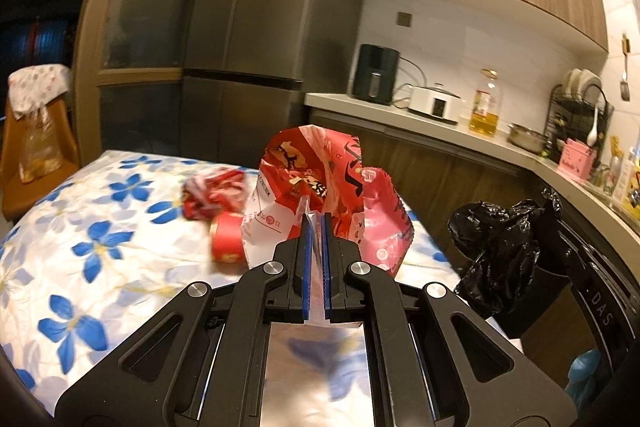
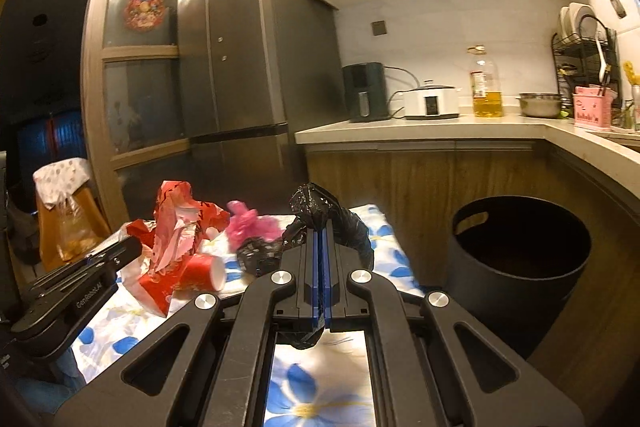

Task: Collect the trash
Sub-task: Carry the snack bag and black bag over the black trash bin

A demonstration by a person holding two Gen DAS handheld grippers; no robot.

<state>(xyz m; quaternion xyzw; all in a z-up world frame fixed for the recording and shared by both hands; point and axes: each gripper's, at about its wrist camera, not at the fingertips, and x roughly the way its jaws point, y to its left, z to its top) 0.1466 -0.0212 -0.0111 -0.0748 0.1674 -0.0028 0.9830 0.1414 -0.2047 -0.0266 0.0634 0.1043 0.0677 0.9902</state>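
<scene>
Left wrist view: your left gripper [image 1: 317,217], jaws pinching a red-and-pink snack bag [image 1: 320,183] lifted above the flowered counter [image 1: 100,227]; red paper cup [image 1: 226,241] and crumpled red wrapper [image 1: 212,193] lying behind it. Right wrist view: your right gripper [image 2: 321,231], jaws pinching a black trash bag [image 2: 316,205]; black bin [image 2: 516,267] standing on the floor to its right.
</scene>
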